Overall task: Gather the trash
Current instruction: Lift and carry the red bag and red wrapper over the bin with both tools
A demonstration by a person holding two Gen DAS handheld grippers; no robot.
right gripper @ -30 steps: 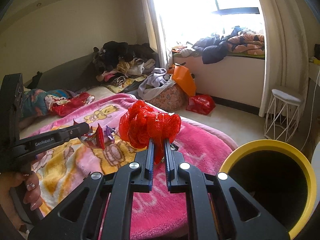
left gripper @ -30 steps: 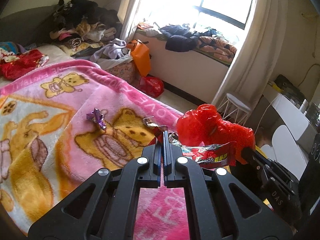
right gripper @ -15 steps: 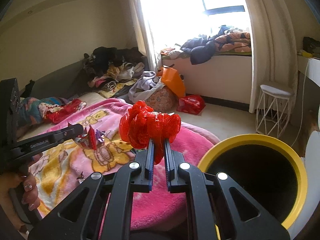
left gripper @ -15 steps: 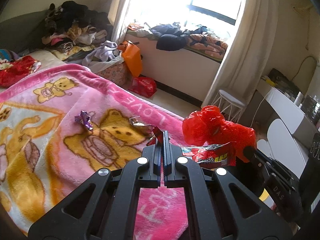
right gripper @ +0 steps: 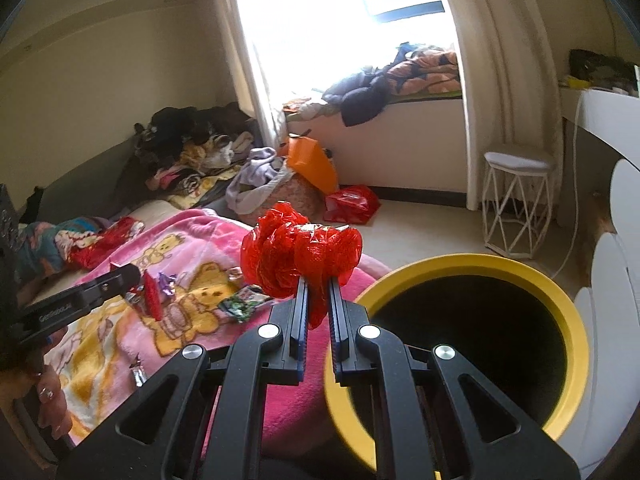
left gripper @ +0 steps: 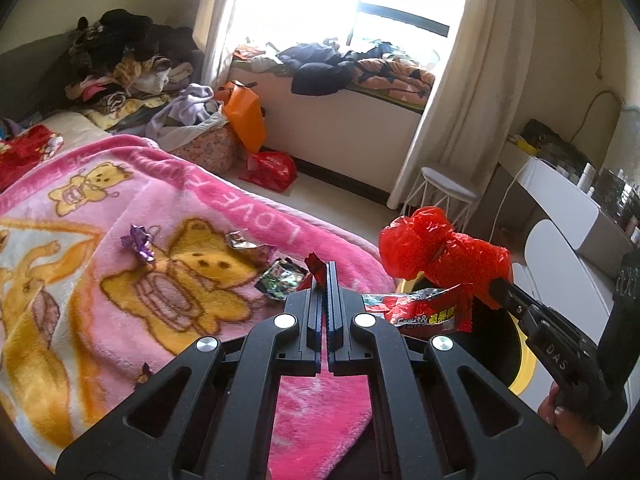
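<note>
My left gripper [left gripper: 325, 270] is shut on a red snack wrapper [left gripper: 430, 313] that hangs to its right over the bed's edge; it also shows in the right wrist view [right gripper: 151, 294]. My right gripper [right gripper: 317, 282] is shut on a crumpled red plastic bag [right gripper: 300, 250], also seen in the left wrist view [left gripper: 438, 250], beside the rim of a yellow bin [right gripper: 476, 264]. On the pink bear blanket [left gripper: 120, 240] lie a purple foil wrapper [left gripper: 140, 244], a silver wrapper [left gripper: 244, 242] and a green wrapper [left gripper: 280, 278].
A white wire stool [right gripper: 516, 200] stands on the floor by the curtain. A red bag [right gripper: 352, 202], an orange bag [right gripper: 312, 162] and a laundry basket [right gripper: 280, 196] sit past the bed. Clothes pile on the window ledge [left gripper: 352, 68].
Both grippers have moved right, toward the bin, which now fills more of the right wrist view. The green wrapper has come into view on the blanket. Both grips are unchanged.
</note>
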